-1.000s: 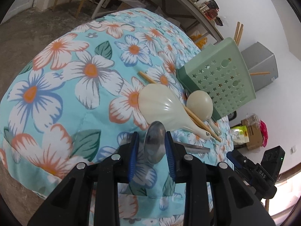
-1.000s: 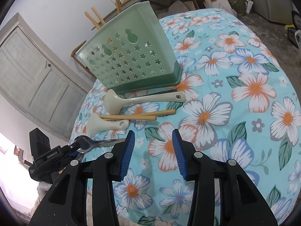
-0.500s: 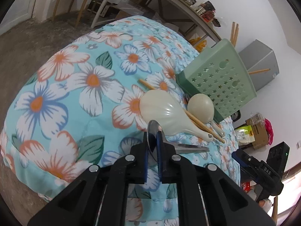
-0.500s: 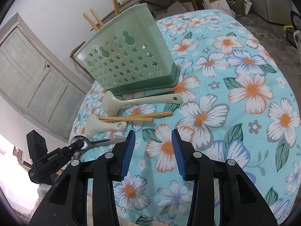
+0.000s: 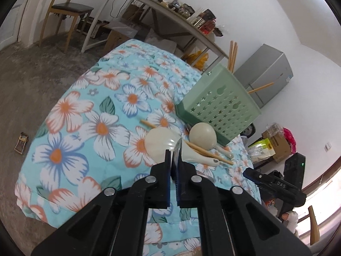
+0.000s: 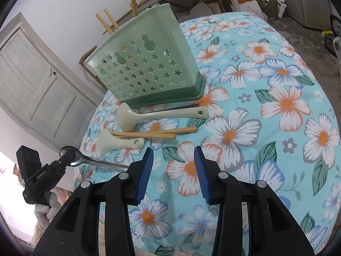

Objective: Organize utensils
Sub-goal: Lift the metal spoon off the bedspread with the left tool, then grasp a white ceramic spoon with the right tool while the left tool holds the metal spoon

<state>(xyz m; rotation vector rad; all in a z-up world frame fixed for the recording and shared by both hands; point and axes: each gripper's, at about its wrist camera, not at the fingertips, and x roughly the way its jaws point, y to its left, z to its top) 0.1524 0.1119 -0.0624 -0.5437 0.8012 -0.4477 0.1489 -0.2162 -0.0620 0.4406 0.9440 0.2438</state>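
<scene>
The left gripper [image 6: 67, 157] pinched the metal spoon's [image 6: 96, 161] bowl, handle pointing toward four o'clock; the right gripper [image 6: 173, 170] stood spread, empty.

Ladle [image 6: 149, 115], chopsticks [image 6: 157, 133] and rice paddle [image 6: 115, 141] lie before the basket [image 6: 145, 72], apparently touching.

soft, even daylight fills both views, with only faint shadows under the utensils. a blown-out white window glare [image 5: 319, 194] burns the lower right of the left view. fisheye bending curves the edges, corners vignette black, and focus stays sharp.
</scene>
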